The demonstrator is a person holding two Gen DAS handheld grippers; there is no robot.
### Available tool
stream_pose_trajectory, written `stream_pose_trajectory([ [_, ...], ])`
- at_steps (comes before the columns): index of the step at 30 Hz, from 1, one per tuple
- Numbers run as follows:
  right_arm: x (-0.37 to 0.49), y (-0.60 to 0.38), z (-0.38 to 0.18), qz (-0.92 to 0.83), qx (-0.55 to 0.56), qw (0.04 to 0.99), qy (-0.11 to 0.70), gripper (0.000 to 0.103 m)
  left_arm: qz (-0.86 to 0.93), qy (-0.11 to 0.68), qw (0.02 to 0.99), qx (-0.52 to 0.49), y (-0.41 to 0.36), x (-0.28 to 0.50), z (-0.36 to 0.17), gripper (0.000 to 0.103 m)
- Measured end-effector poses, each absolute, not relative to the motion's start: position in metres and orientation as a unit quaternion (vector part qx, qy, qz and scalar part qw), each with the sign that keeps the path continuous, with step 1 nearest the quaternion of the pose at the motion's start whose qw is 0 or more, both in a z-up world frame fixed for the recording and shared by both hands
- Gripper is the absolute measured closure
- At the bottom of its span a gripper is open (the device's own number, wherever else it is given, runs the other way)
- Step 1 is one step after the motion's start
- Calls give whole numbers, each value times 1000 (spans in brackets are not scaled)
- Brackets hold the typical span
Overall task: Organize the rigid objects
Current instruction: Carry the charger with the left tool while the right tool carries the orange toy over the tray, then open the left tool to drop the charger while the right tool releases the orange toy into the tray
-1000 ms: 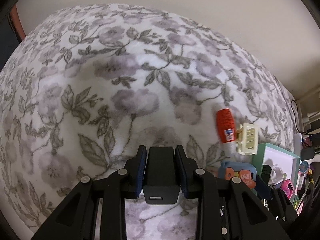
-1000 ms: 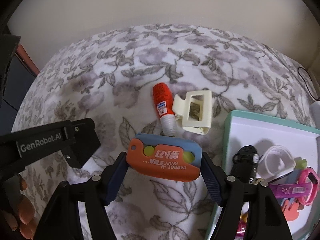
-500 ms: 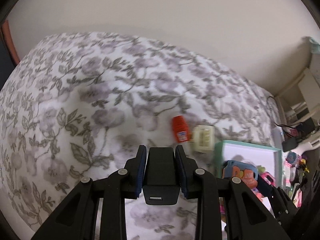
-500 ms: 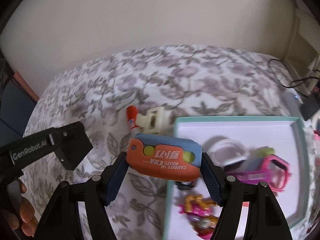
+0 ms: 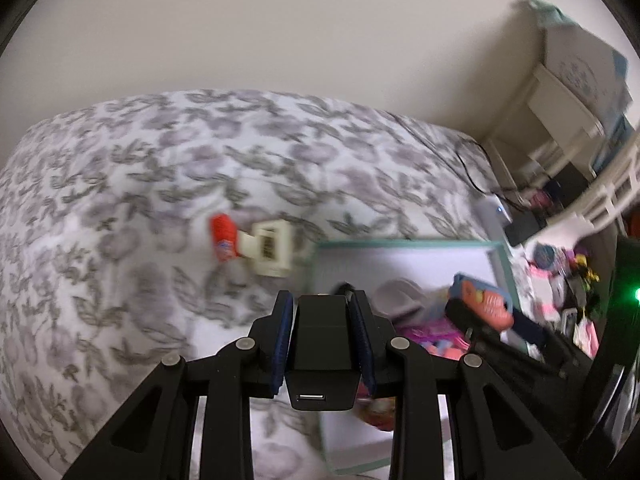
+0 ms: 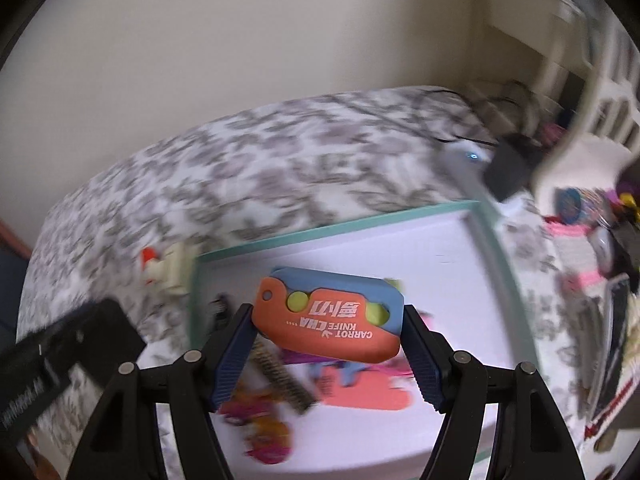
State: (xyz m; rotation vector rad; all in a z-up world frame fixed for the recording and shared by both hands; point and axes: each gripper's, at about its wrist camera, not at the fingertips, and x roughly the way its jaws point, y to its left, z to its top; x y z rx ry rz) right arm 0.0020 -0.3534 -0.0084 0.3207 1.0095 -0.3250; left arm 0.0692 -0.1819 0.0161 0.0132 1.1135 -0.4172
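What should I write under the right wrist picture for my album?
The right claw holds an orange carrot knife toy above a teal-rimmed white tray of colourful bits on a flowery blanket.

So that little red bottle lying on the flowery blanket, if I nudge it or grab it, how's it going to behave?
The red bottle looks rounded and lies on its side, so a nudge may roll it, though the soft blanket should damp that. It sits against the cream hair clip, which would probably shift too. It appears to be small rigid plastic, likely light; the frames are too blurred to be sure.
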Motion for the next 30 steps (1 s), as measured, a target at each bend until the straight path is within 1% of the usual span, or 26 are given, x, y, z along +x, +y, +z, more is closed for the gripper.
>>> stream_pose_trajectory([
  [5,-14,-395,-10,-218,159,839,472,29,-219,536,815,37,-219,56,3,72],
  [13,-21,-429,-41,-245,191,807,502,29,-234,567,788,64,-253,44,-26,72],
  [20,-22,-429,-46,-244,194,803,507,29,-226,584,776,78,-258,42,-44,72],
  [25,-18,-425,-39,-243,179,806,510,28,-225,585,777,67,-253,44,-39,72],
  [30,-17,-420,-29,-240,173,812,504,25,-224,585,778,54,-247,47,-33,69],
])
